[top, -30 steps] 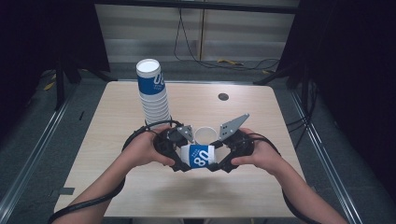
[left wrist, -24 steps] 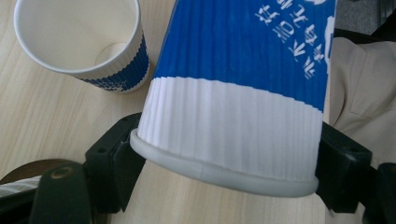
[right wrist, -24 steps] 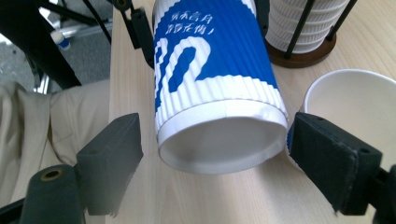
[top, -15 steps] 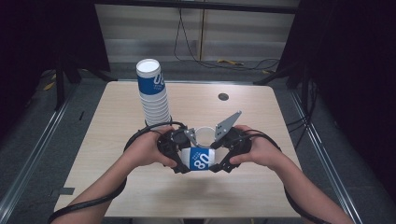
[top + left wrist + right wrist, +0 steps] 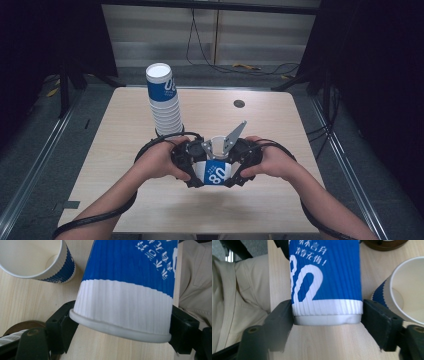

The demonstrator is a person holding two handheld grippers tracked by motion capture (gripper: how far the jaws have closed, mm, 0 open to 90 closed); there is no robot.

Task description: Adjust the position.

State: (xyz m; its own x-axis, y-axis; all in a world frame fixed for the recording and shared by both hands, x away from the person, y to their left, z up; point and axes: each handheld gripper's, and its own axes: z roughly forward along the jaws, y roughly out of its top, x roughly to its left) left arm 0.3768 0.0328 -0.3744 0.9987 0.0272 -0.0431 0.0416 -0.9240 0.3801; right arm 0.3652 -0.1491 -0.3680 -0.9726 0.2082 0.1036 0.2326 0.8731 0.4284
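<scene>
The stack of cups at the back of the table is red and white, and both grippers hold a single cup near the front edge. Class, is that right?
One detail is wrong: the stack of cups is blue and white, as the high view shows. The rest stands: the left gripper and right gripper both hold a single cup near the front edge.

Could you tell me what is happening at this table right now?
A person holds one blue-and-white paper cup on its side between two handheld grippers, near the front of the wooden table. The left gripper clamps its wide rim end. The right gripper has just been closing its jaws and now sits against the narrow base end. An open, upright cup stands just behind them, and a tall stack of cups stands farther back on the left.
</scene>
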